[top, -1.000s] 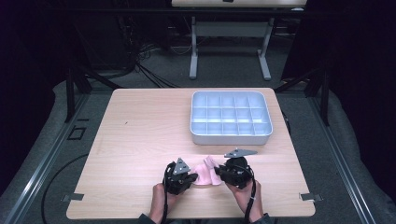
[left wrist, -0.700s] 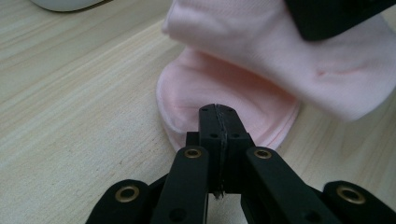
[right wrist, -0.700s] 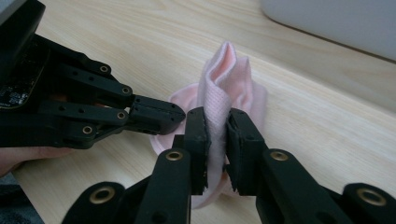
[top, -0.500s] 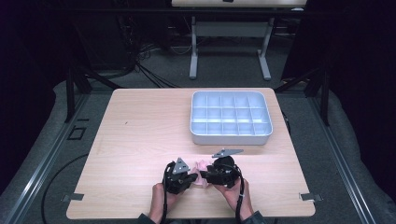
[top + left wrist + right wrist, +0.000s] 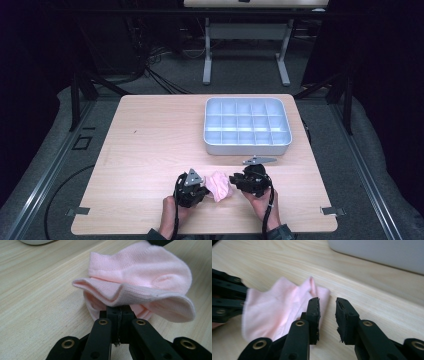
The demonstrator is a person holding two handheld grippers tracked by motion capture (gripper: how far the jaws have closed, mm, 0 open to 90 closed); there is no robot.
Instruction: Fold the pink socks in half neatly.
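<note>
While the pink sock [image 5: 218,185] lies near the table's [image 5: 150,140] near edge, left gripper [image 5: 119,315] fingers pinching its fold, right gripper [image 5: 327,312] fingers spread beside it, grey tray [image 5: 247,146] farther off.

The right gripper [image 5: 234,181] now sits closer to the pink sock [image 5: 219,185] than a second ago, its jaws slightly apart beside the fabric's edge. The sock looks more bunched between it and the left gripper [image 5: 201,189].
</note>
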